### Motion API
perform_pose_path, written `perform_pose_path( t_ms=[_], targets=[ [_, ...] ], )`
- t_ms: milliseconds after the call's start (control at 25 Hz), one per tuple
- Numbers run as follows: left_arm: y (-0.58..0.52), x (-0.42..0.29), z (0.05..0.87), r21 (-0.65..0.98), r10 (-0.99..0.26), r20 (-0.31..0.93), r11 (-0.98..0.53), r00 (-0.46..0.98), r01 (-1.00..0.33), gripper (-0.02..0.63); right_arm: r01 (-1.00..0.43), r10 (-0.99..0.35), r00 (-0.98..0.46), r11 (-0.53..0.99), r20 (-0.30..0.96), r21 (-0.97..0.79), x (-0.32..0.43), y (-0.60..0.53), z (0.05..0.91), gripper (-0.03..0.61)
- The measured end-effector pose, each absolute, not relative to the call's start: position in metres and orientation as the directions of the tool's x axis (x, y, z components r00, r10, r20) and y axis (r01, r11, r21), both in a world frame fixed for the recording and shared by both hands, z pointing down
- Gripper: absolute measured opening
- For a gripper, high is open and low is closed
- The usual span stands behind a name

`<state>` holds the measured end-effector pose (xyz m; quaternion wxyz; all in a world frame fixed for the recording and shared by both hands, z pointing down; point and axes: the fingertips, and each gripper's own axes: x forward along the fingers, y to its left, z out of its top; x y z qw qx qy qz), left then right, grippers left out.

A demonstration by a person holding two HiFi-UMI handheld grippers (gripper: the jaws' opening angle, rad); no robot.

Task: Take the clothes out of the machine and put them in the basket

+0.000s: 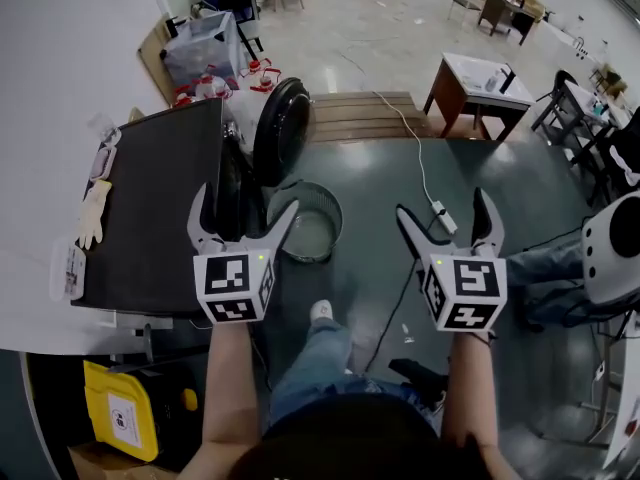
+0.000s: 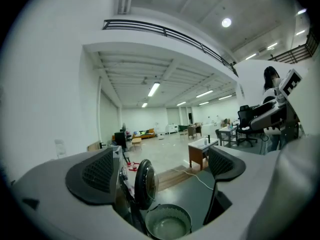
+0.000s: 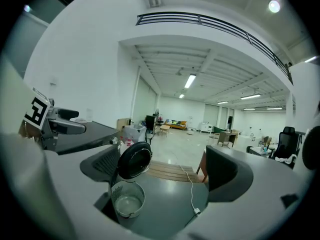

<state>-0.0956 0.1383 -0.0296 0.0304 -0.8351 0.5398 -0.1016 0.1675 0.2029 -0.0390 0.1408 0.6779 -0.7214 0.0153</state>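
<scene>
The washing machine (image 1: 160,208) with a dark top stands at the left, its round black door (image 1: 280,128) swung open. A round grey basket (image 1: 305,220) sits on the floor right in front of it and looks empty. No clothes show, and the drum's inside is hidden. My left gripper (image 1: 246,203) hangs open over the machine's front edge, beside the basket. My right gripper (image 1: 440,205) is open over the dark floor, right of the basket. The left gripper view shows the door (image 2: 144,184) and basket (image 2: 169,224) close below; the right gripper view shows the basket (image 3: 128,200) further off.
A white cable with a power strip (image 1: 440,216) runs across the floor beneath my right gripper. A wooden platform (image 1: 365,116) and a desk (image 1: 478,86) lie beyond. A yellow box (image 1: 125,413) sits at lower left. Someone's legs (image 1: 545,263) show at right.
</scene>
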Motion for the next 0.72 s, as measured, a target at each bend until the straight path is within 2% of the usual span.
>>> perform_pose_path(
  t_ms=[280, 720],
  targets=[
    [0.055, -0.102, -0.013, -0.128, -0.910, 0.169, -0.401, 0.378, -0.907, 0.568, -0.984, -0.965, -0.046, 0.088, 0.257, 0.157, 0.168, 0.113, -0.033, 0.534],
    [-0.041, -0.109, 0.058, -0.128, -0.880, 0.288, -0.426, 0.377, -0.896, 0.568, -0.984, -0.912, -0.109, 0.156, 0.395, 0.089, 0.127, 0.002, 0.034, 0.534]
  ],
)
